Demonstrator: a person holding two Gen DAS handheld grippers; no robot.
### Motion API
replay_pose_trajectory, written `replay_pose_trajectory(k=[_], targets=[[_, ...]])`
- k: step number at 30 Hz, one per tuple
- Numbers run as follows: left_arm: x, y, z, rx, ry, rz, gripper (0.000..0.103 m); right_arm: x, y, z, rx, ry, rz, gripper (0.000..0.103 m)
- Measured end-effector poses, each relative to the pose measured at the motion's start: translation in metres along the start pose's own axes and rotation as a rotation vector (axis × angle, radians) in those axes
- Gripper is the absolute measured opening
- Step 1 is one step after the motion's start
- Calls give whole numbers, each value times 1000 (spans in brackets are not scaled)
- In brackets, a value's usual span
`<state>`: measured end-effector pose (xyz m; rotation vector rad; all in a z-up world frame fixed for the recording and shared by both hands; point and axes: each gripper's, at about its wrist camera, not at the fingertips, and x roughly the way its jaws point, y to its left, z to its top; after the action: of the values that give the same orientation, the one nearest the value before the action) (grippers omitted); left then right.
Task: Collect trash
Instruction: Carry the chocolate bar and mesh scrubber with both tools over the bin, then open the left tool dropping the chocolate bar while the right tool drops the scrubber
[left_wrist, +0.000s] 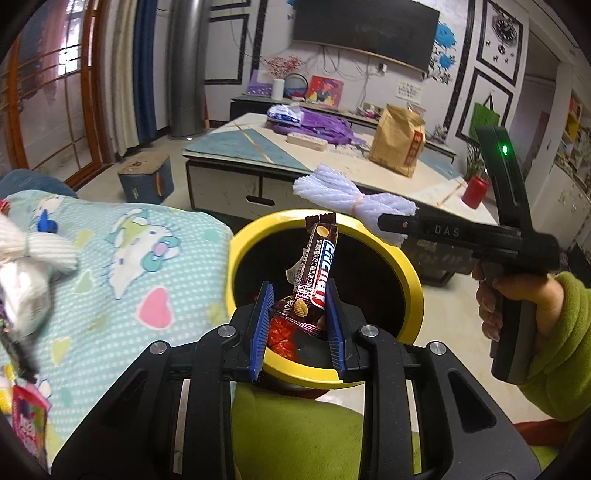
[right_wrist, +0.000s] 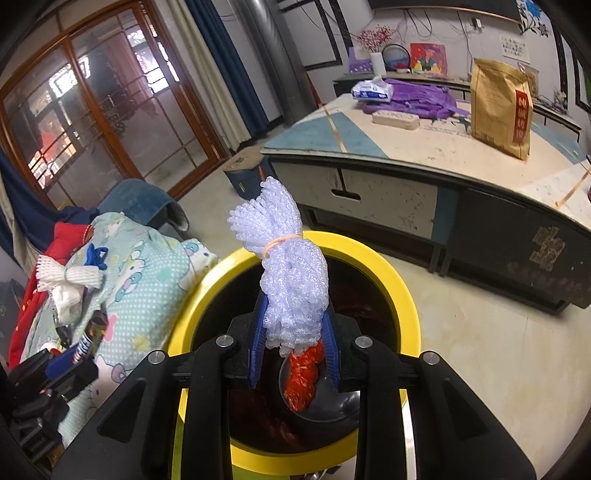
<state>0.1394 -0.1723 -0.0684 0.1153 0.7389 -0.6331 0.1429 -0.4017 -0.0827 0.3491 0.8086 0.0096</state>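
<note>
Glossy foil snack wrapper, soft white foam netting, smooth glossy yellow plastic bin rim.

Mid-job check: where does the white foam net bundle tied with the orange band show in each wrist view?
Left wrist: foam net bundle sits right of centre, above the bin's far rim, sticking out of the right gripper.
Right wrist: the bundle stands at centre, clamped over the bin mouth.
Shared landmark: yellow-rimmed bin.
</note>
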Motion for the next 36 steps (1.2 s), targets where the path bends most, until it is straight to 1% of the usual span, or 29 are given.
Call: replay_pose_trajectory(k=[3,8,13,14,15,16,17,18,19,20,21,22,24,25,28,36], targets=[[9,-5,-3,13,17,-5,21,4,-5,-1,16,23,-1,26],[27,-11,-4,36,58,-10,21,7,-9,-1,26,39,1,26],[46,-14,-5,71,97,-7,23,10,-11,0,44,55,21,29],[50,-13,-5,68,104,-1,29,10,-12,0,49,55,16,32],[54,-10,-4,56,110,6,41,10,-14,0,61,52,15,34],[56,-9,-3,46,116,3,47,9,-15,1,68,49,15,40],[58,-9,-1,36,120,1,55,8,-17,2,77,41,12,43],[58,-8,-1,30,119,1,60,7,-19,2,85,34,9,46],[57,-7,-1,26,116,5,63,6,-20,3,90,29,7,50],[56,-7,-2,24,114,7,70,6,-21,3,98,23,2,54],[54,-7,-2,22,110,6,76,5,-22,4,104,18,0,56],[52,-7,-2,20,104,7,79,4,-22,5,106,14,0,57],[46,-4,-3,15,90,14,91,3,-21,6,99,7,-5,58],[45,-4,-3,11,85,15,92,3,-19,6,93,4,-6,60],[40,0,-1,-11,74,15,92,-1,-14,7,81,-14,-5,63],[18,12,3,-46,18,48,92,-13,2,10,41,-64,-6,66]])
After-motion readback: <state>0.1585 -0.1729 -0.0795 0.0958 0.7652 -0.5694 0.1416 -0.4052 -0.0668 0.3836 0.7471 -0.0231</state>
